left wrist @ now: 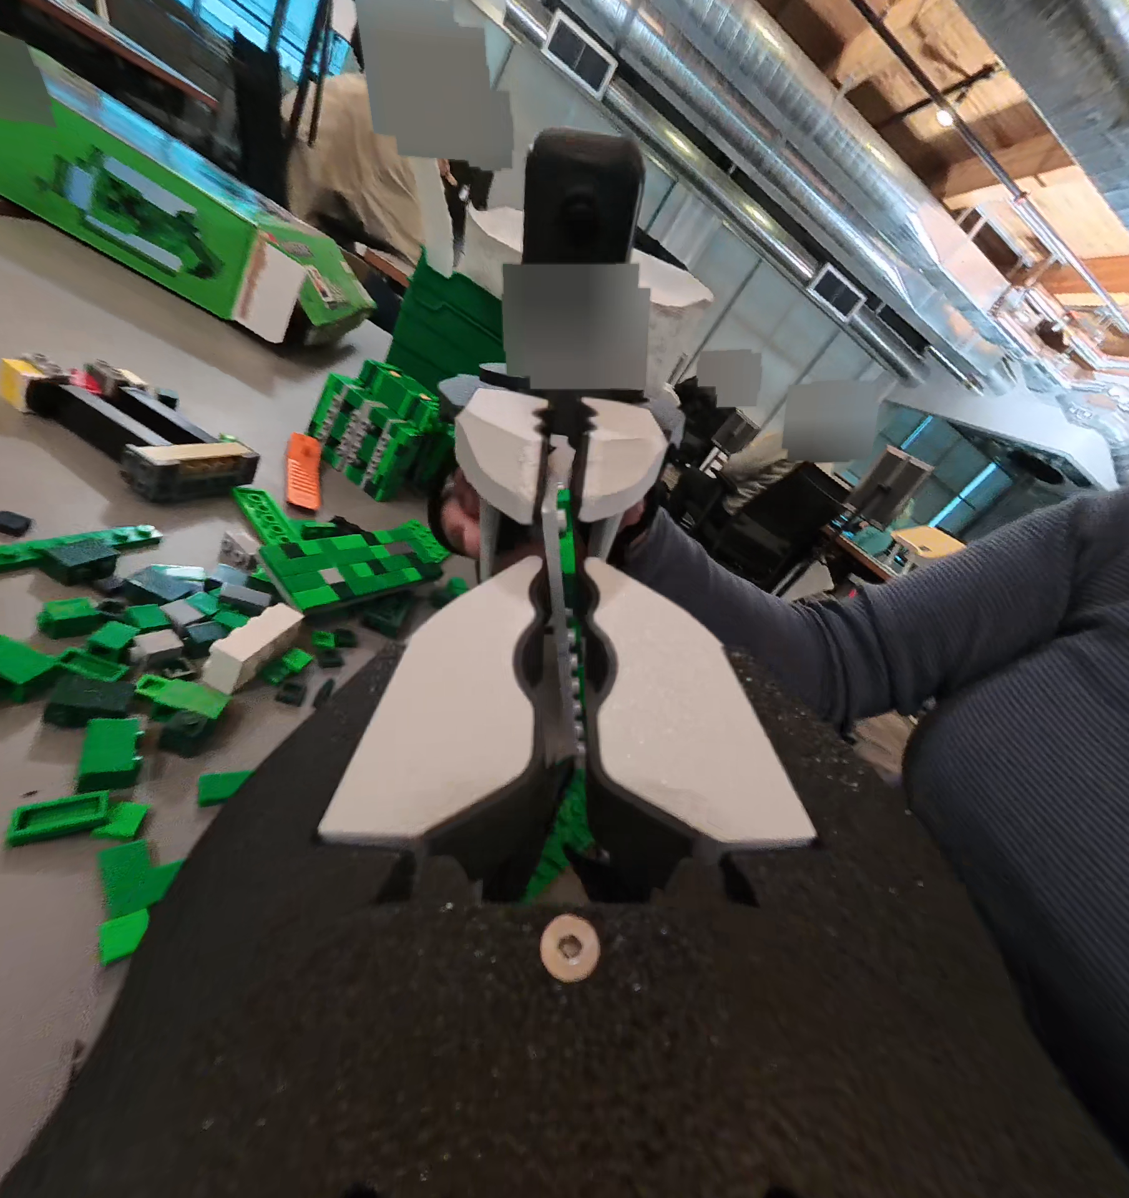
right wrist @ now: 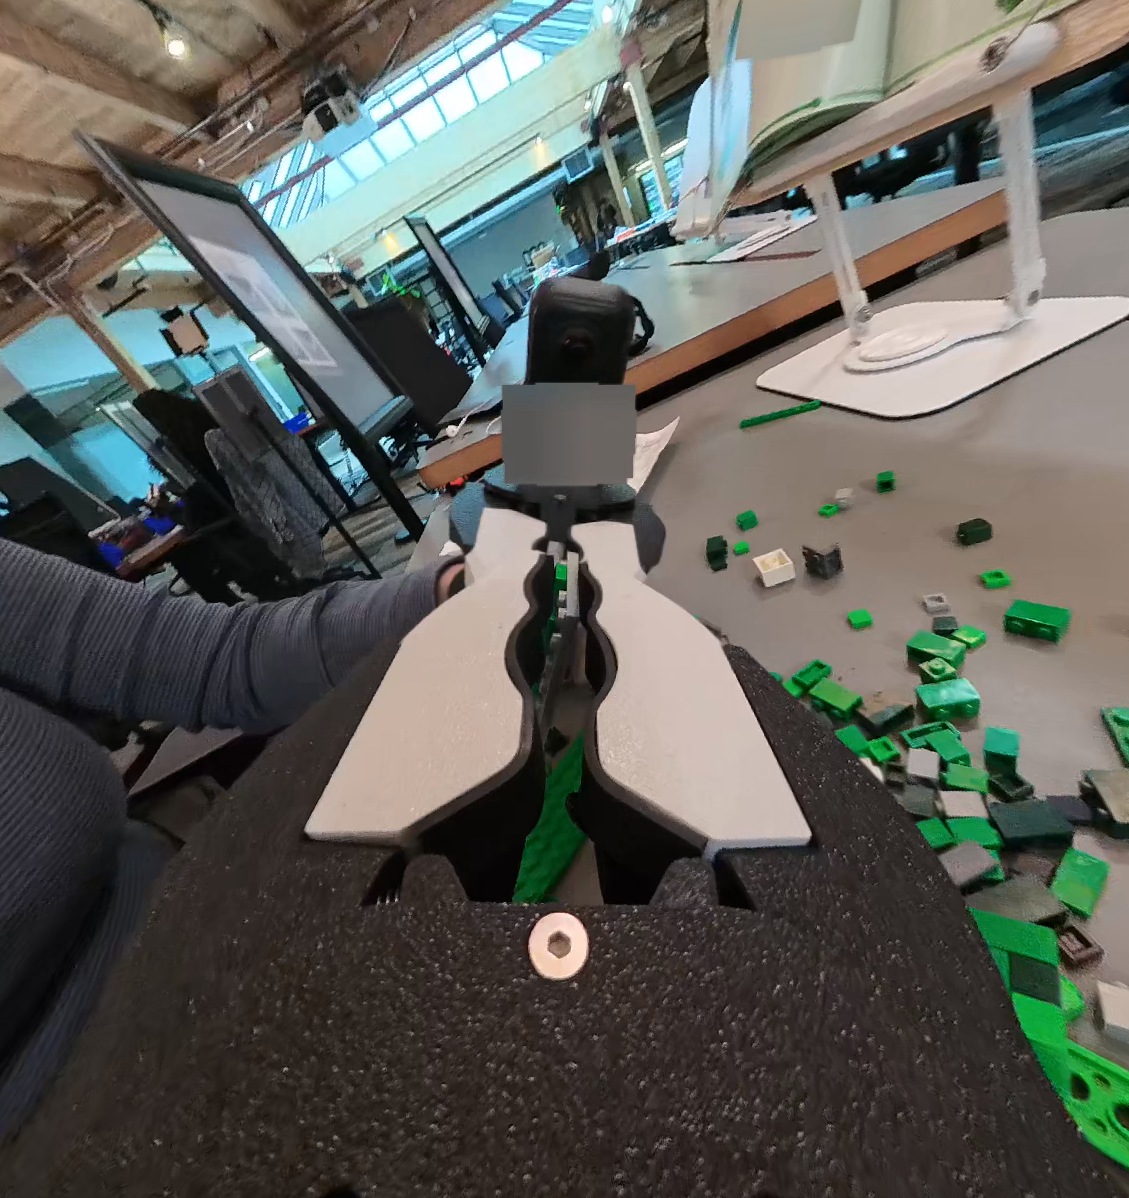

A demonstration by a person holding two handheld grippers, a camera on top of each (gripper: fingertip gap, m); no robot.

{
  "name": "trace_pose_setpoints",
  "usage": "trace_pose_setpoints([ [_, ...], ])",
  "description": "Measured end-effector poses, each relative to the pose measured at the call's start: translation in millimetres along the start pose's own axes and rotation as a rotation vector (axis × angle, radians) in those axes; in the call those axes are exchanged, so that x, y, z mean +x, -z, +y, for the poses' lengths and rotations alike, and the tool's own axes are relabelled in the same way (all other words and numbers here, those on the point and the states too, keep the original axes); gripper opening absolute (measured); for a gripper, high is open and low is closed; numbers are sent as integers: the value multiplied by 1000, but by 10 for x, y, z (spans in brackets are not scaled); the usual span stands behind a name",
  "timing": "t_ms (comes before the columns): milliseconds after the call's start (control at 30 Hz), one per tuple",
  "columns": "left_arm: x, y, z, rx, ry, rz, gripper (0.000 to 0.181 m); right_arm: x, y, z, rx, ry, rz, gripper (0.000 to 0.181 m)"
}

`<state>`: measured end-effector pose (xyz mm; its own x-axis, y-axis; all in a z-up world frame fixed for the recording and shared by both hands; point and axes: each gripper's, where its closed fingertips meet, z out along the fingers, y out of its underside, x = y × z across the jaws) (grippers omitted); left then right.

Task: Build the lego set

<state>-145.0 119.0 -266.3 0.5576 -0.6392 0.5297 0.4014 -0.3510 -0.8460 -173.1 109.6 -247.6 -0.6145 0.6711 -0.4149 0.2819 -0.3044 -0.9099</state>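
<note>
- We see the left gripper (left wrist: 565, 622) pinching a green-and-grey lego plate (left wrist: 560, 648) edge-on — lifted above the table (left wrist: 179, 363).
- The right gripper (right wrist: 558, 616) faces it, clamped on the same plate's far end.
- Loose green bricks (right wrist: 938, 700) lie scattered below.

Grey table (left wrist: 43, 311) carries scattered green bricks (left wrist: 111, 752) and a box (left wrist: 159, 214).

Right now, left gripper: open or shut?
Shut. The left gripper has both fingers pressed against a thin grey and green plate assembly held edge-on between them.
</note>
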Motion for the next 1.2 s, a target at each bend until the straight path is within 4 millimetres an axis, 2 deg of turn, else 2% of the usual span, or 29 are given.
trace_pose_setpoints([
  [133, -65, 26, 12, -18, -5, -56, 6, 76, -9, -7, 6, 61, 73, 10],
  [300, -280, 168, -69, 48, 78, -171, 5, 233, 36, -54, -4, 362, 293, 55],
  [467, -408, 268, -96, 74, 119, -255, 6, 378, -52, 227, -346, 836, 520, 84],
  [567, -441, 268, -61, 58, 152, -276, 6, 439, -130, 370, -526, 1094, 608, 93],
  [667, -419, 243, -43, 42, 166, -270, 6, 475, -183, 421, -616, 1250, 666, 101],
  [800, -385, 221, -24, -5, 121, -297, 6, 520, -177, 421, -648, 1271, 706, 107],
  [967, -340, 168, 21, -87, 9, -343, 6, 515, -180, 456, -679, 1289, 703, 97],
  [1200, -364, 192, 55, -134, -33, -384, 6, 534, -211, 489, -683, 1266, 710, 97],
])
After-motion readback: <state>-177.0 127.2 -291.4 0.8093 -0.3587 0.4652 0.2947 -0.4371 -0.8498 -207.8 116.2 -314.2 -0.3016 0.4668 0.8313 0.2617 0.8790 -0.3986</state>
